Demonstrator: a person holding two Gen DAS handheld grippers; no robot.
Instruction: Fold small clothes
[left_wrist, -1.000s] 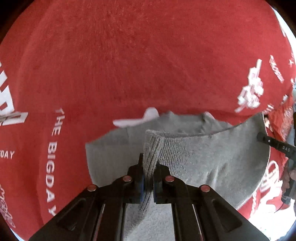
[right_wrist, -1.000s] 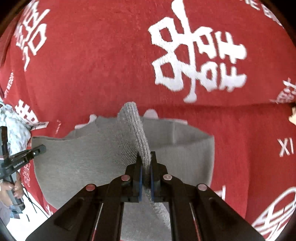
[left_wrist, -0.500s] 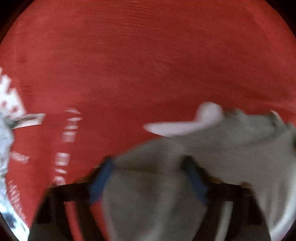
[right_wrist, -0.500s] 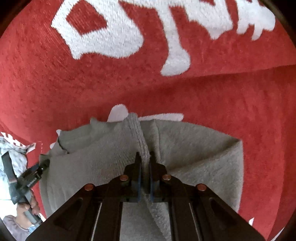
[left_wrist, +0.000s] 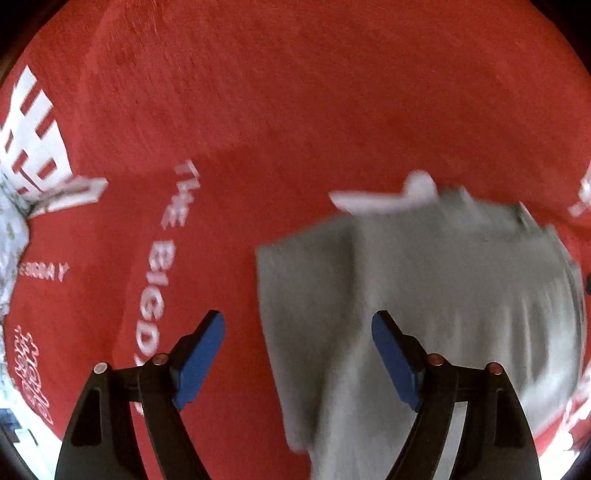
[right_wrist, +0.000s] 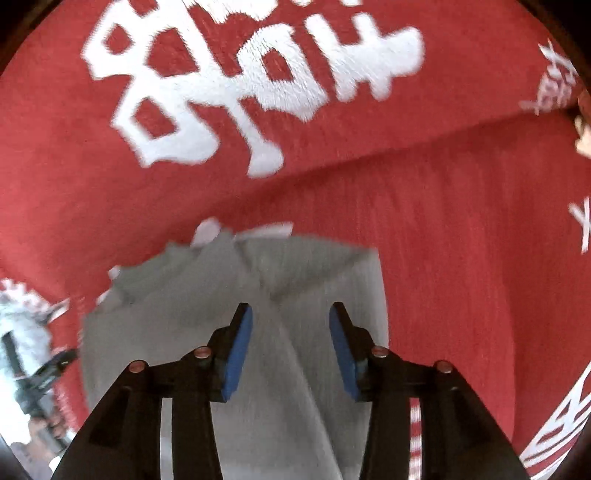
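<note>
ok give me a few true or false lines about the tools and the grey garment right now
1. The left tool is clamped on the grey garment. False: its jaws stand wide apart and hold nothing.
2. The right tool is open. True.
3. The grey garment lies on a red cloth with white lettering. True.
4. The garment sits centred between the left tool's fingers. False: in the left wrist view it lies mostly to the right, with its left edge between the fingers.
5. The red cloth is plain, with no print. False: white characters and words are printed on it.
</note>
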